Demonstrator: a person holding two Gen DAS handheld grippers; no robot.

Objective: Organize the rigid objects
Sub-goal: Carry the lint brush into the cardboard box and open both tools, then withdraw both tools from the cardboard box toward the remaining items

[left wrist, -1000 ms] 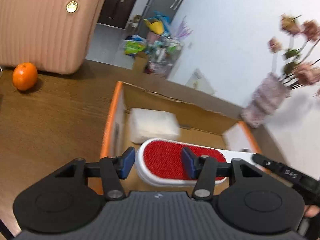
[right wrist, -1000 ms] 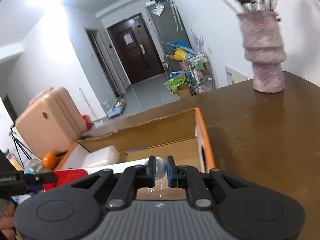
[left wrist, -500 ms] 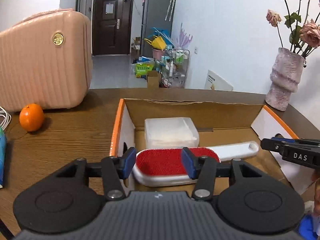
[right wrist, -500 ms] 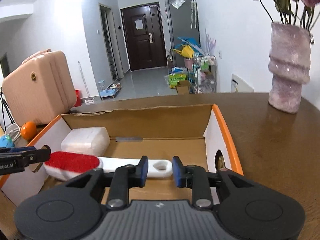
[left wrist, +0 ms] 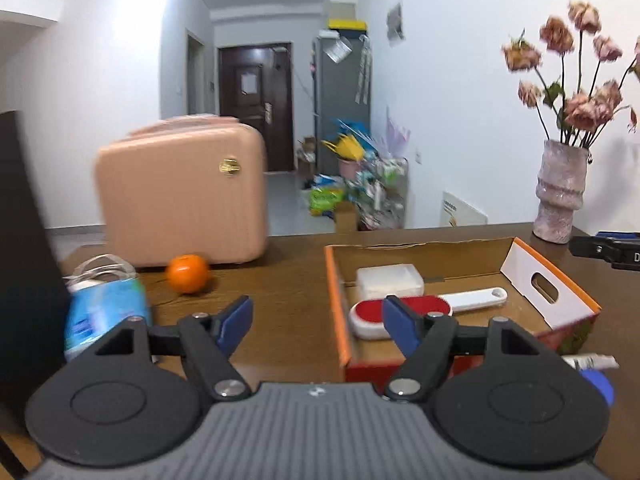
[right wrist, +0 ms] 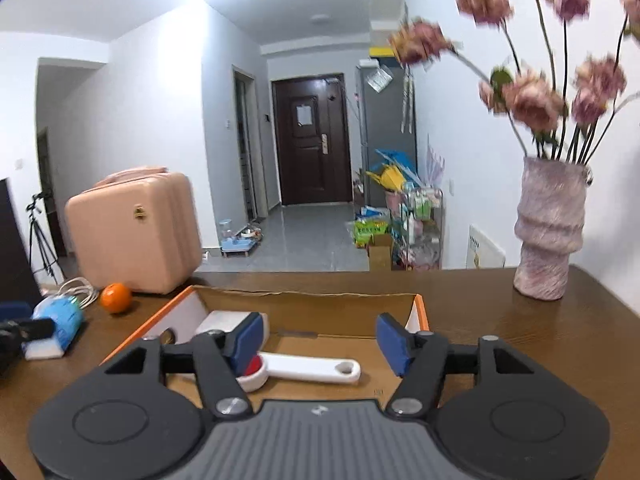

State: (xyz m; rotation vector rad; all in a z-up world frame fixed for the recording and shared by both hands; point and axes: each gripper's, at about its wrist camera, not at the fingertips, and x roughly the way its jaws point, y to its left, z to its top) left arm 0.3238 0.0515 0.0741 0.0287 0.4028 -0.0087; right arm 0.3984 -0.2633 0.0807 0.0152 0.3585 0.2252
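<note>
While both tools hang above the near edge of the desk (left wrist: 288,276), neither pinches anything. Left tool (left wrist: 316,320): blue pads spread wide, empty, held near the left wall of the cardboard box (left wrist: 334,304). Right tool (right wrist: 320,340): pads likewise spread wide, empty, over the near side of the box (right wrist: 320,300).

Inside the box: lint brush (left wrist: 400,314), red pad on a white body, lying flat on the box floor toward the near left, its white handle (right wrist: 316,368) pointing right. Just beyond it, against the far left corner, a white plastic case (left wrist: 390,284). Brush and case look close together; contact cannot be told.

Outside the box, on the desk to the left: an orange (left wrist: 188,274), near it a pink suitcase (left wrist: 180,200) standing at the far edge, a blue packet (left wrist: 106,312) with a coil of white cable (left wrist: 102,266) behind it. Far right: a pink vase (right wrist: 550,236) with dried flowers, well apart from the box. A small white tube (left wrist: 590,360) lies near the box's near right corner.
</note>
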